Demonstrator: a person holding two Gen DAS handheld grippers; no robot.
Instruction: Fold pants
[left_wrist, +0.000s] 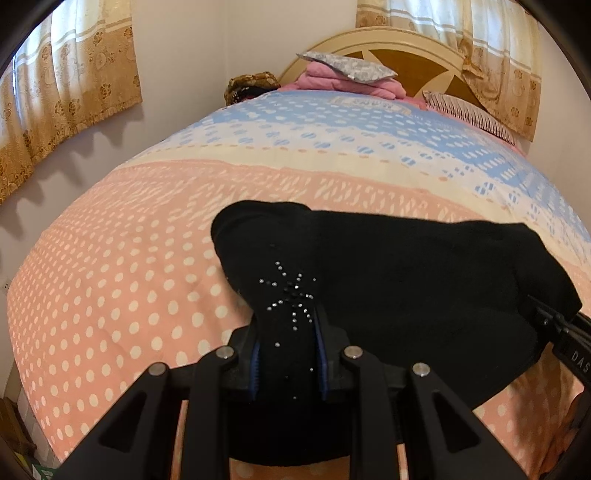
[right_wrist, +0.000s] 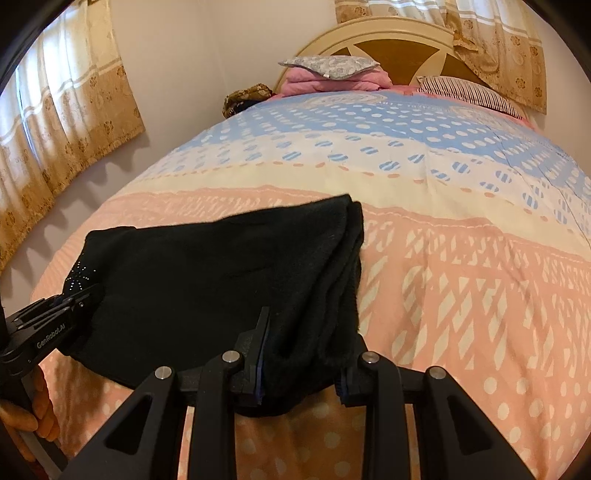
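Note:
Black pants (left_wrist: 388, 280) lie folded on the pink dotted bedspread (left_wrist: 122, 280), with a rhinestone star near their left end. My left gripper (left_wrist: 288, 332) is shut on that left end, cloth bunched between the blue pads. My right gripper (right_wrist: 306, 350) is shut on the pants' right end (right_wrist: 221, 280), where several layers stack at the fold edge. Each gripper shows at the edge of the other's view: the right gripper (left_wrist: 554, 325) in the left wrist view, the left gripper (right_wrist: 74, 299) in the right wrist view.
The bedspread (right_wrist: 461, 277) turns cream and blue farther away. A pink folded blanket (left_wrist: 332, 79) with a grey pillow on it and a striped pillow (left_wrist: 469, 110) lie by the headboard (left_wrist: 406, 55). Curtains (left_wrist: 66, 85) hang on the left wall.

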